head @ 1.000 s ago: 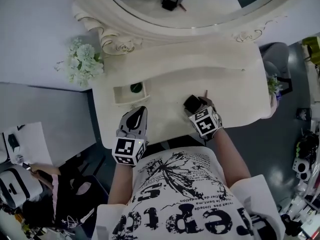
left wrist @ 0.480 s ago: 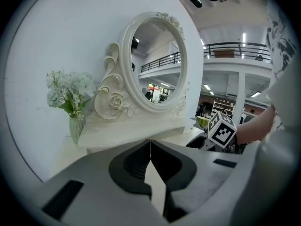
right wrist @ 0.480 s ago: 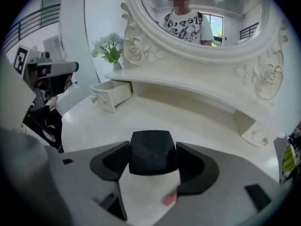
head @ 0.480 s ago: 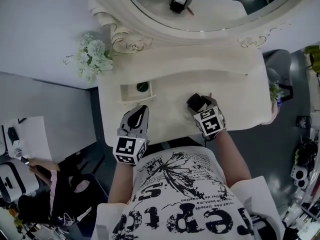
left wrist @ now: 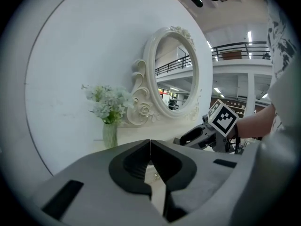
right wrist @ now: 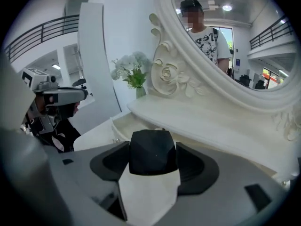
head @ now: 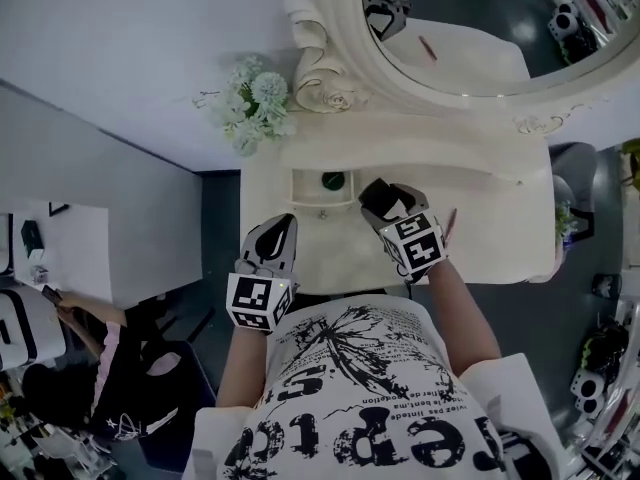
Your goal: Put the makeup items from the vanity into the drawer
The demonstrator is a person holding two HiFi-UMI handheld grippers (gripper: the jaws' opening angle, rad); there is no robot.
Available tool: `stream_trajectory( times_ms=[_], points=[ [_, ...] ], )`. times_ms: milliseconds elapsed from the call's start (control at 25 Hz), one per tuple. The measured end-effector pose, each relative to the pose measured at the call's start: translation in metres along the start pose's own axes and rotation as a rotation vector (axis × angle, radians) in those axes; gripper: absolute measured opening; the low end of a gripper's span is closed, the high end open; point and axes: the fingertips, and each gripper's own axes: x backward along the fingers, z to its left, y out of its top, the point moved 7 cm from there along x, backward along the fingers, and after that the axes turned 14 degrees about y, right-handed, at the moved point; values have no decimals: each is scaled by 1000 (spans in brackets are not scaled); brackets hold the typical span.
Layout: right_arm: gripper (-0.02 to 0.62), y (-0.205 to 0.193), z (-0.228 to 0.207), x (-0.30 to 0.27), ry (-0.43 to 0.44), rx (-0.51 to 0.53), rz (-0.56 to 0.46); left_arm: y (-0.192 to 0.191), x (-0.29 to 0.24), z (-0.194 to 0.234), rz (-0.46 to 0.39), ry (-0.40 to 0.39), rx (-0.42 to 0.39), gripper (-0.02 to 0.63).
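Jaws of the right gripper (right wrist: 153, 166) clamp a black faceted makeup box (right wrist: 153, 149) just beside the open cream drawer (head: 305, 196) – a round dark item (head: 333, 180) lies inside. The left gripper (left wrist: 150, 159) is pressed together – empty.

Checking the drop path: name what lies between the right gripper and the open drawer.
Head view: only bare vanity top between the drawer and right gripper, holding a dark item.

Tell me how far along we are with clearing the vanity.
Done: one round dark item lies in the open drawer. In hand: right tool is shut on a black faceted case. Remaining: a thin pencil on the vanity top; left tool shut, empty.
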Motion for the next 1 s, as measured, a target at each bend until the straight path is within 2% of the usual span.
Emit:
stream_trajectory(
  times_ms=[320,720,1000],
  points=[
    [314,43,37,-51,106,84,43,-4,26,51,-23,109,45,20],
    [314,60,57,-88,184,137,85,-11,43,80,-21,177,69,20],
    [314,66,54,-82,128,132,10,-9,43,83,-29,181,64,20]
  ],
)
